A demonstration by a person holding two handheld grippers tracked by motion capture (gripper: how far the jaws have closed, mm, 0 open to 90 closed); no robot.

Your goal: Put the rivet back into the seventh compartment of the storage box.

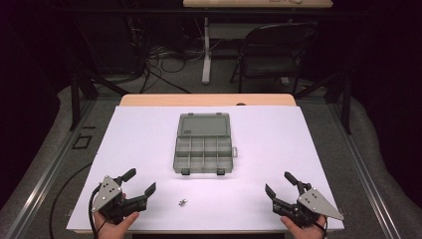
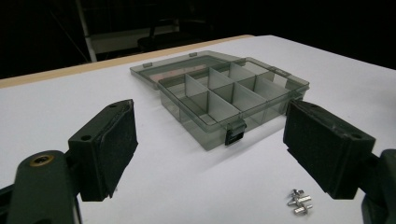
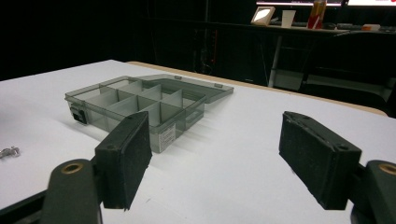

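Holding my two claws low at the near edge of the white table, I have nothing in either of them. My left gripper sits at about seven o'clock on the table in the high view, its jaws spread wide and released, with only bare tabletop between the pads. My right gripper sits at about five o'clock, its jaws likewise parted and empty. My hands grip both tools from the bottom edge of that view.

The small cluster of metal screws lies loose on the table just at three o'clock of my left gripper, near it but not touching, and well apart from my right one. In the left gripper view the screws lie just below and inside my right-hand pad; in the right gripper view they lie far off at nine o'clock.

The grey compartment box rests at the table's middle, at twelve o'clock from the screws, its lid laid open flat on the far side. Its divided compartments look empty as far as I can tell.
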